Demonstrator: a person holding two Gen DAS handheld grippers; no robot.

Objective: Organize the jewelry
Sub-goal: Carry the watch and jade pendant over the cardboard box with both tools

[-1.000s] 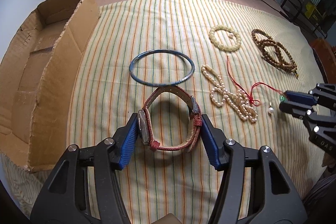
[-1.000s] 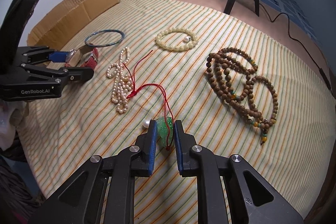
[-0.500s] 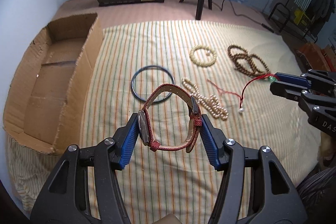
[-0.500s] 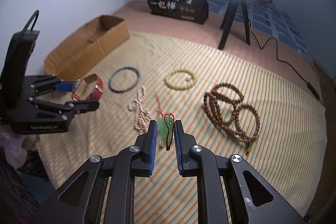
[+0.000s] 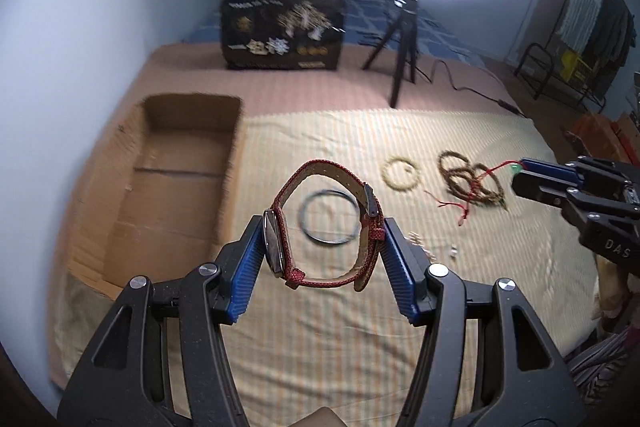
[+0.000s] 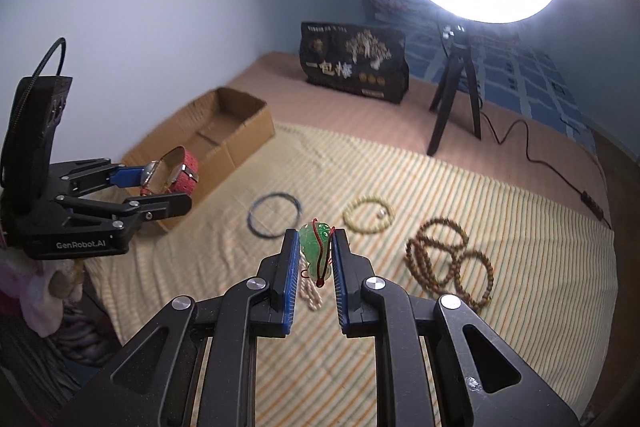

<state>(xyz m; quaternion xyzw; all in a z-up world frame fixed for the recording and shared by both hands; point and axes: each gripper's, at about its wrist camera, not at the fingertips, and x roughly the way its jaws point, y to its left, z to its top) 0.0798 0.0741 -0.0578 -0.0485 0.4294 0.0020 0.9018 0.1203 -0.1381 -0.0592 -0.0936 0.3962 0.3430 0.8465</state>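
Observation:
My left gripper is shut on a red-strapped watch, held in the air above the striped cloth; it shows again at the left of the right wrist view as the left gripper with the watch. My right gripper is shut on a green jade pendant with a red cord, also lifted; in the left wrist view the right gripper trails the red cord. On the cloth lie a blue bangle, a cream bead bracelet, a brown bead necklace and a pearl strand.
An open cardboard box stands at the cloth's left edge. A black printed bag and a ring light on a tripod with its cable stand at the back. A loose pearl lies on the cloth.
Both grippers have risen well above the cloth, each keeping its hold. The pendant's red cord has been drawn up off the cloth. The views now tilt up toward the ring light.

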